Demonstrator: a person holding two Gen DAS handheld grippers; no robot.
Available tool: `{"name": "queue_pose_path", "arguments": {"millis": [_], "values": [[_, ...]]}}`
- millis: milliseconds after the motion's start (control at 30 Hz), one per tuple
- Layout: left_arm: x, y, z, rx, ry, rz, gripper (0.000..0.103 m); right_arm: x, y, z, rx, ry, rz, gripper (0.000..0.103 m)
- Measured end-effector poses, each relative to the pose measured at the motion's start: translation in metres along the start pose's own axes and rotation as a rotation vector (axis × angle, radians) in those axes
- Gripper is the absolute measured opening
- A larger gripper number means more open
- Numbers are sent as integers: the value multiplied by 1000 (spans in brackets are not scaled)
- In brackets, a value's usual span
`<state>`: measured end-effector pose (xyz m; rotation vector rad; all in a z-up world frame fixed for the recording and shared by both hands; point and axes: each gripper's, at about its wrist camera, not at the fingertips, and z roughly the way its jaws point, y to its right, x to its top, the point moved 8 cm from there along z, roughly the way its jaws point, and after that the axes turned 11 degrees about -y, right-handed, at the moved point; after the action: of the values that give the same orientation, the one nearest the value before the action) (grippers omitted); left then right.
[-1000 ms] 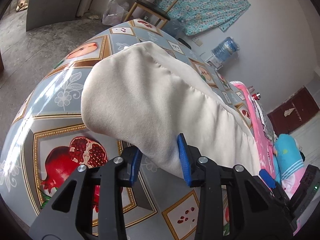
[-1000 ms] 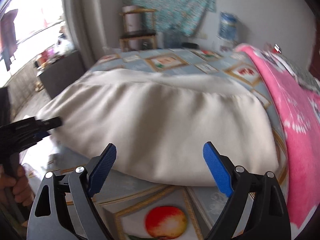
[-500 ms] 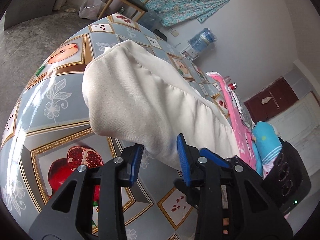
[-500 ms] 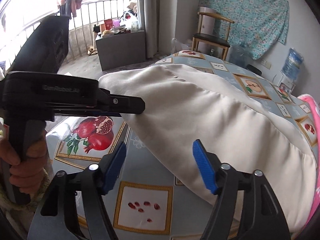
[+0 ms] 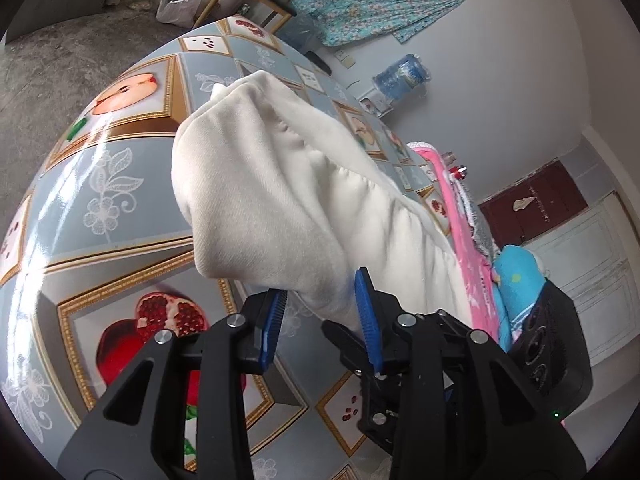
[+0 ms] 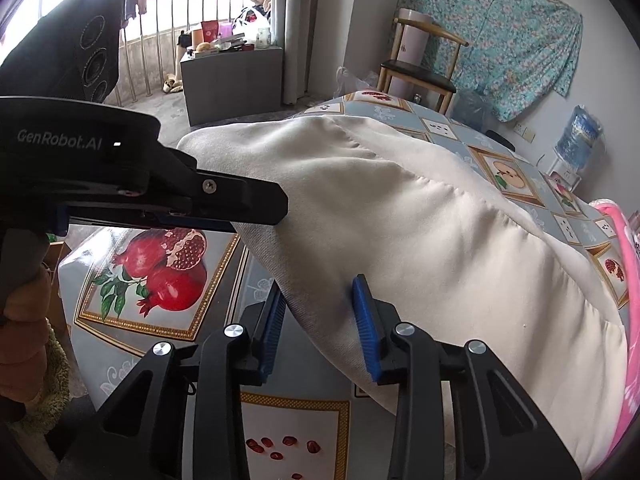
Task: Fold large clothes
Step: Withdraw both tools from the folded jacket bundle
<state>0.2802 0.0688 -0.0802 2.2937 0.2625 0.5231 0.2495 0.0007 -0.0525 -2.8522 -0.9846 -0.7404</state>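
Cream garment, folded, lies on the fruit-print tablecloth. Left gripper and right gripper each straddle its near edge, jaws partly open, gripping nothing.

1. Daylight floods in through the barred window at ten o'clock of the right wrist view, blown out to white.
2. White streaks of glare run across the glossy tablecloth at nine o'clock of the left wrist view.
3. Both pictures are bright and sharp, without motion blur.
4. Fisheye bending bulges the table and curves the walls; the corners fall to black.
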Motion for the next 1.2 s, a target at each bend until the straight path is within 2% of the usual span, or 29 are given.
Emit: {"name": "queue_pose_path", "arguments": {"millis": [100,167,200,300,367,467,533,567,633,800,1033,1200], "values": [[-2,-3,-11,56,12,5,34,-4,3,-10,24,-1,21,36],[-3,-8,-24,120,51,13,34,-10,14,-25,43,18,58,41],[-3,-10,-32,161,78,17,34,-13,21,-31,43,31,79,48],[2,-10,-57,285,180,55,34,-29,59,-48,31,58,209,56],[7,-1,-66,322,210,101,35,-42,87,-52,8,46,305,57],[9,17,-57,337,172,167,38,-74,127,-58,-30,10,472,58],[3,31,-43,363,117,215,41,-92,139,-65,-26,2,553,68],[-2,38,-37,367,97,235,42,-102,142,-71,-34,2,588,72],[-18,53,-24,382,55,285,55,-119,143,-80,-60,-6,623,80],[-57,79,-3,450,-16,378,68,-156,137,-98,-97,-36,699,87],[-85,97,-3,515,-20,429,75,-168,134,-124,-135,-19,749,87],[-85,103,-10,537,3,438,76,-160,134,-138,-155,12,732,87]]}}
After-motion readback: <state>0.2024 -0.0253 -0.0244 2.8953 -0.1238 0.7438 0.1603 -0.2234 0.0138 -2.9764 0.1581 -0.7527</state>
